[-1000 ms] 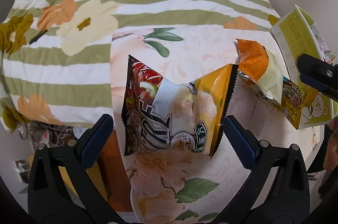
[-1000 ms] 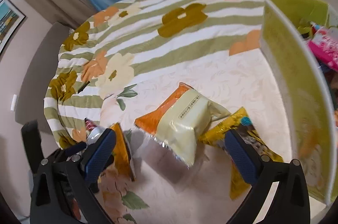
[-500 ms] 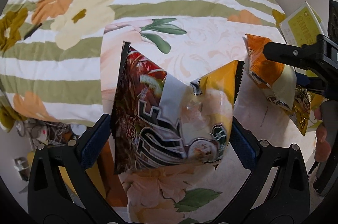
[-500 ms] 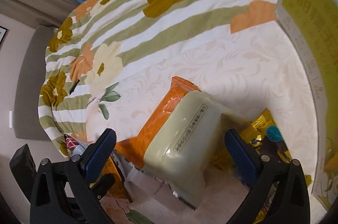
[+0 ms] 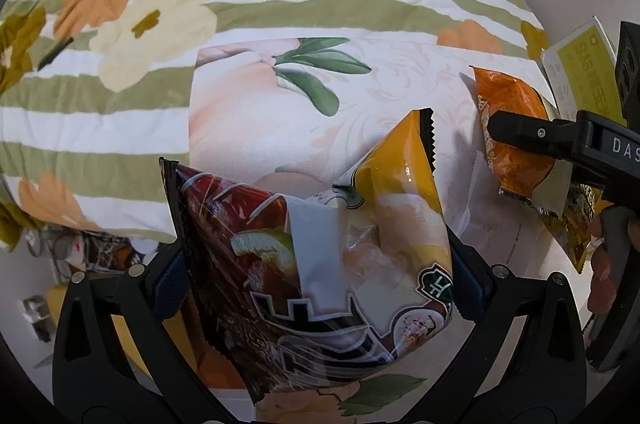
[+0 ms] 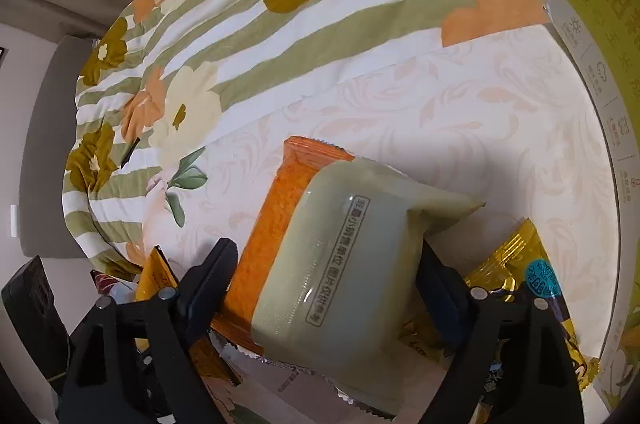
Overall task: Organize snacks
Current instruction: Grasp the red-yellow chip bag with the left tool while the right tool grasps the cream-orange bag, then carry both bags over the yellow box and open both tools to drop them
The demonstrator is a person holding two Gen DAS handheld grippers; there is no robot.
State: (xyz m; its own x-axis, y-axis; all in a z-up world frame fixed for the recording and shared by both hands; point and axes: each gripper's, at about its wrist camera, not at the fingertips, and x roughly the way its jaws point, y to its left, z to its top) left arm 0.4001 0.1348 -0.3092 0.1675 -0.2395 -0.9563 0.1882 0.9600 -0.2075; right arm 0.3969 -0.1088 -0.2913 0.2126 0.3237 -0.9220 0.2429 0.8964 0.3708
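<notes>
Striped floral bedding lies behind a pale flowered cloth carrying the snacks. None looks sorted yet. At six o'clock in the left view, the left claw straddles a chip bag; whether its pads press is unclear. The right claw is closing around an orange-and-green packet, pads at its sides. A gold packet waits beside a yellow-green box at three o'clock. Printed Chinese text stays unreadable; "DAS" marks the claw.
</notes>
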